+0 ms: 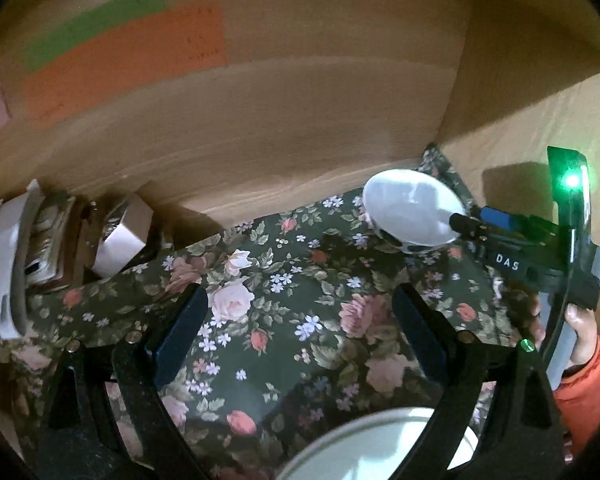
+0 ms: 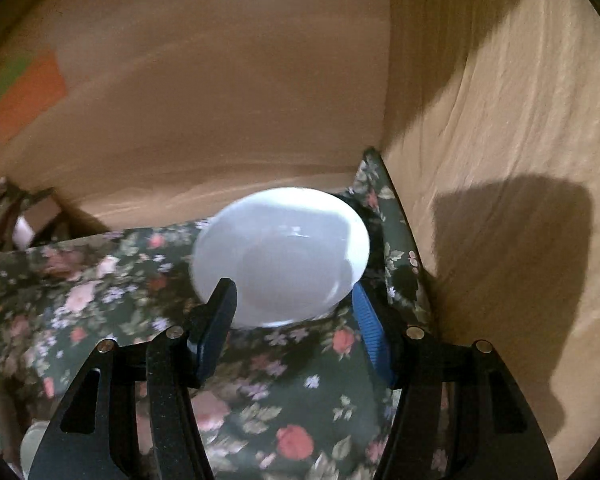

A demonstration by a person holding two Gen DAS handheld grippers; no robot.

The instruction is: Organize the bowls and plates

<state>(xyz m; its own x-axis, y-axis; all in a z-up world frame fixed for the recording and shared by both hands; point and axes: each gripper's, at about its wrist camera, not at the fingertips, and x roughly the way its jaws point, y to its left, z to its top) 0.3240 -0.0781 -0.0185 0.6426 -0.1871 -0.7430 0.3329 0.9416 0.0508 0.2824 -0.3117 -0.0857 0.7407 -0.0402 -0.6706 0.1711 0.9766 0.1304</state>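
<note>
**Bowl parked in the far right corner**

Floral cloth (image 1: 300, 280) covers the desk, boxed in by plain tan walls (image 2: 260, 80). A white bowl (image 2: 280, 260) sits upright at the far right corner of the desk. The right gripper (image 2: 296, 320) has its jaws half apart either side of the bowl's near rim, apparently clear of it. The left gripper (image 1: 300, 332) hangs wide open over bare cloth, holding nothing, with a second white dish (image 1: 380, 448) at the near edge below it. To do this step well, I would draw the right gripper straight back without nudging the rim, then centre the left jaws on the near dish.
</note>
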